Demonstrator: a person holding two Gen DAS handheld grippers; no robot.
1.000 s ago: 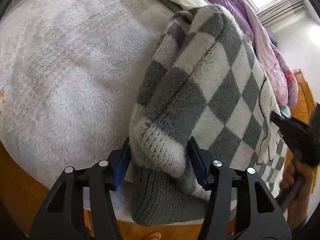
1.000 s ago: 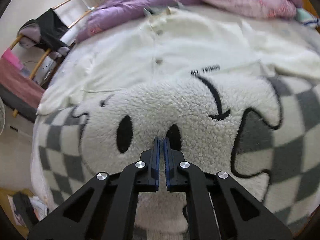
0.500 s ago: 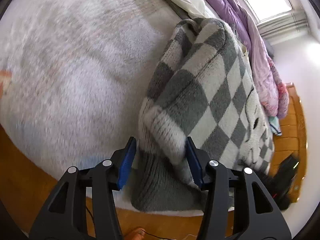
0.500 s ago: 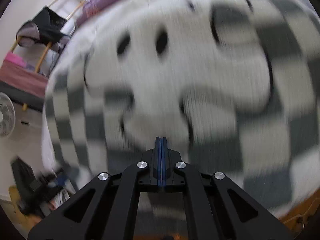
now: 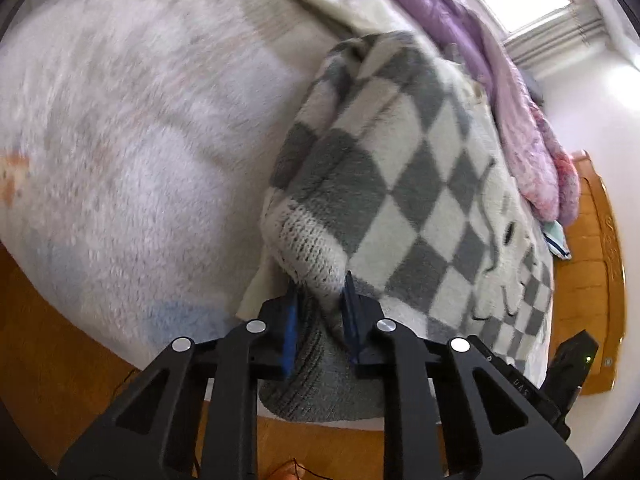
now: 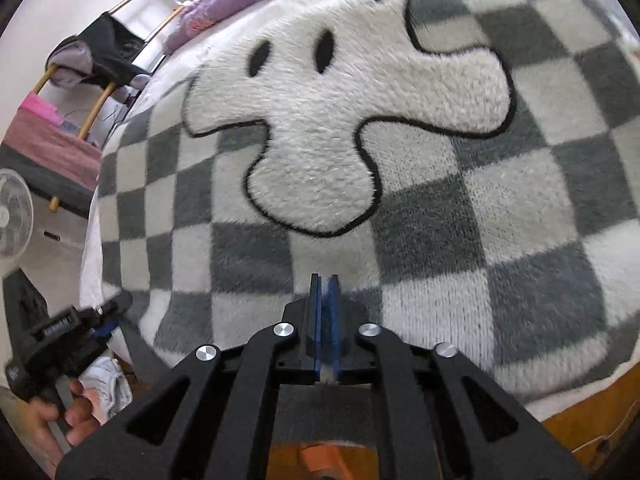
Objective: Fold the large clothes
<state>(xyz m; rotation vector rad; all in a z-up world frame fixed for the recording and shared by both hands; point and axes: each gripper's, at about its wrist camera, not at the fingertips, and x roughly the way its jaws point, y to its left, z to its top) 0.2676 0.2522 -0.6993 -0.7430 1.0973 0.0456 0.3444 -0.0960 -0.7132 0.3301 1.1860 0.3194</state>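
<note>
A grey-and-white checkered fleece sweater (image 5: pixel 400 184) lies on the bed, with a white smiling figure patch (image 6: pixel 320 120) on its front. In the left wrist view its sleeve is folded over the body. My left gripper (image 5: pixel 320 286) is closing, and its blue pads pinch the knit sleeve end (image 5: pixel 308 248) just above the grey ribbed hem (image 5: pixel 320 384). My right gripper (image 6: pixel 325 278) hovers over the sweater's lower checkered part (image 6: pixel 440 208), near the hem. Its jaws are opening, with only a narrow slit between the pads and no fabric pinched there.
A white fleece blanket (image 5: pixel 140 140) covers the bed left of the sweater. A purple and pink quilt (image 5: pixel 520 128) is piled at the far side. Wooden floor (image 5: pixel 60 340) runs below the bed edge. A fan (image 6: pixel 14 216), a clothes-draped chair (image 6: pixel 104 48) and a hand (image 6: pixel 76 412) show at left.
The left jaws have closed from wide around the sleeve end to pinching it, and lifted slightly. The right gripper slid from the face patch down toward the hem, and its pads parted a little.
</note>
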